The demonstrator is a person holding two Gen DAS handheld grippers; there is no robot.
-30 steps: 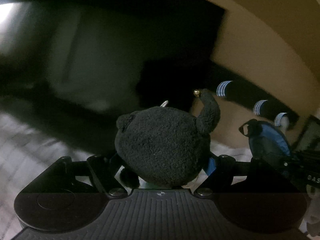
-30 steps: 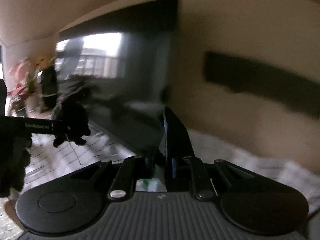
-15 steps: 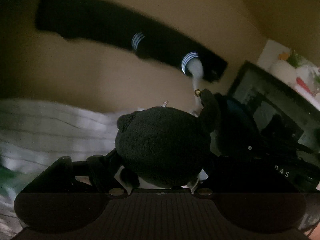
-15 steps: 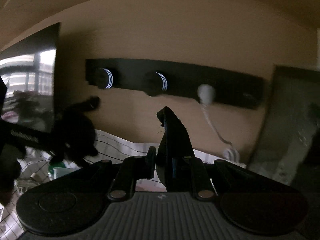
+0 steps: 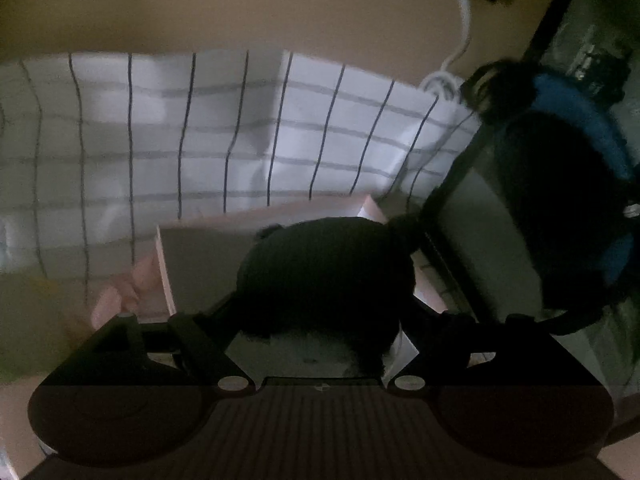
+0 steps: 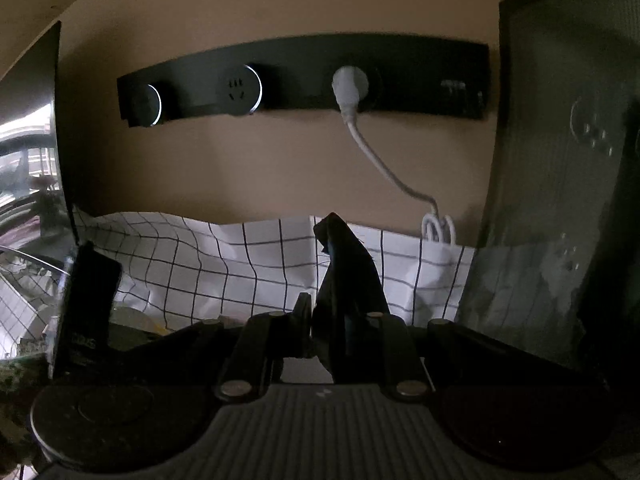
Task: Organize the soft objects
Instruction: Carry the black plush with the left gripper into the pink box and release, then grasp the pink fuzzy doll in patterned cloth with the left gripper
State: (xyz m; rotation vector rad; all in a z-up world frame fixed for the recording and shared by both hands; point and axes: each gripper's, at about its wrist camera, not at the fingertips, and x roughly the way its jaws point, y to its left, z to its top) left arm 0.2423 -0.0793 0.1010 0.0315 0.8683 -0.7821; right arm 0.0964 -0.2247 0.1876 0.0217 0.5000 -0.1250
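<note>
My left gripper (image 5: 324,320) is shut on a round black plush toy (image 5: 324,276), held above a pale pink box (image 5: 256,236) on the checked cloth (image 5: 200,140). My right gripper (image 6: 340,332) is shut on a thin dark piece of fabric (image 6: 344,276) that stands up between the fingers. In the left wrist view a blue and black soft thing (image 5: 576,200) hangs at the right; it seems to be what the right gripper holds. The left gripper's body (image 6: 86,308) shows at the left edge of the right wrist view.
A black wall socket strip (image 6: 304,76) with a white plug and cable (image 6: 376,160) runs along the beige wall. A dark panel (image 6: 560,184) stands at the right, a dark screen (image 6: 24,136) at the left. Pink soft items (image 5: 120,292) lie left of the box.
Both grippers have swung right and tilted down. The left view now looks onto the checked cloth and pink box instead of the wall. Both grips are unchanged.
</note>
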